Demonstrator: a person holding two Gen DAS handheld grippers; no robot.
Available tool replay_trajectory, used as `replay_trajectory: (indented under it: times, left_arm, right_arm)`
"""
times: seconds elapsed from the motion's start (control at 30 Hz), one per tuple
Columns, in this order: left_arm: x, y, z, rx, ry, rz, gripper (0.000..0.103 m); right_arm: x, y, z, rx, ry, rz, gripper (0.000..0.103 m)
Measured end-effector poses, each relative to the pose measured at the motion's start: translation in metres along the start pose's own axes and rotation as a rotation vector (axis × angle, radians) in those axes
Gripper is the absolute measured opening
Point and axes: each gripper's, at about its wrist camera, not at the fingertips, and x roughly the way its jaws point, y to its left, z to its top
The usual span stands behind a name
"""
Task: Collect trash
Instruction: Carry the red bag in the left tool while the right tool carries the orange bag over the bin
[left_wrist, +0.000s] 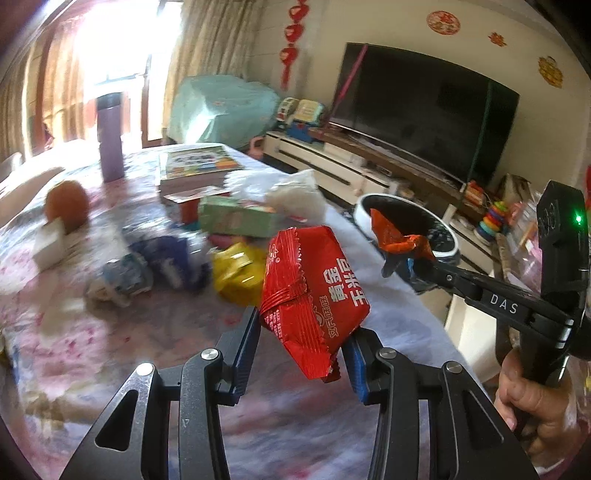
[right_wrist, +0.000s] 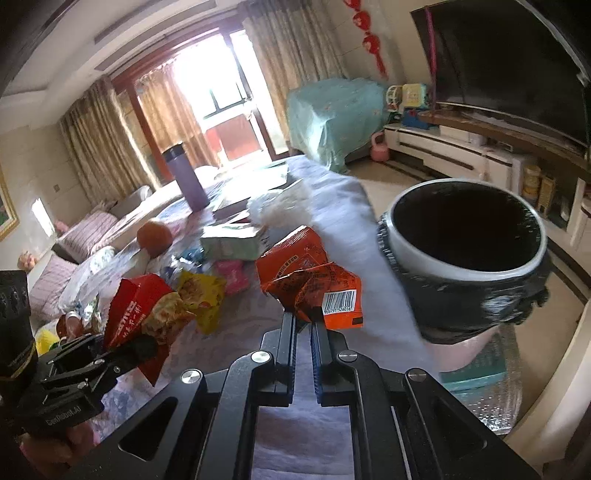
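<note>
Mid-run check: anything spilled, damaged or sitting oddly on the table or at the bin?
Nothing spilled or broken. The bin stands upright, liner in place. Wrappers still litter the table, as expected. The left gripper holds a red snack bag; the right gripper an orange wrapper.

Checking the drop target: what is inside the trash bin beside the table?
The trash bin shows a black liner folded over its white rim. Its interior is dark; whether any trash already lies inside cannot be made out.

Red snack packet (left_wrist: 314, 295), orange barcoded wrapper (right_wrist: 314, 286), yellow wrapper (left_wrist: 236, 273), purple flask (left_wrist: 110, 138)
</note>
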Motion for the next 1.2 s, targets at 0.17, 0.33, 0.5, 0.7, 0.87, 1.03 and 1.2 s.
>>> replay_trajectory:
  times: [0.17,0.33,0.5,0.7,0.87,1.03,1.2]
  left_arm:
    - [0.022,-0.014,0.015,0.028,0.016,-0.029,0.042]
    - [0.047,-0.026,0.029,0.057,0.024,-0.045,0.042]
    - [0.070,-0.034,0.041,0.068,0.037,-0.059,0.042]
    - [0.092,-0.052,0.053,0.086,0.048,-0.075,0.042]
    - [0.109,-0.061,0.066,0.095,0.054,-0.087,0.042]
    - [0.126,-0.070,0.080,0.106,0.054,-0.096,0.042]
    - [0.144,-0.082,0.098,0.121,0.052,-0.117,0.042]
  right_arm:
    - [-0.008,-0.016,0.003,0.022,-0.013,-0.031,0.007]
    - [-0.018,-0.035,0.008,0.048,-0.028,-0.065,0.007]
    - [-0.024,-0.053,0.012,0.071,-0.036,-0.091,0.007]
    - [-0.024,-0.070,0.017,0.097,-0.037,-0.114,0.007]
    - [-0.023,-0.083,0.023,0.108,-0.034,-0.122,0.007]
    - [-0.023,-0.094,0.029,0.115,-0.036,-0.134,0.007]
    - [-0.020,-0.105,0.039,0.117,-0.038,-0.145,0.007]
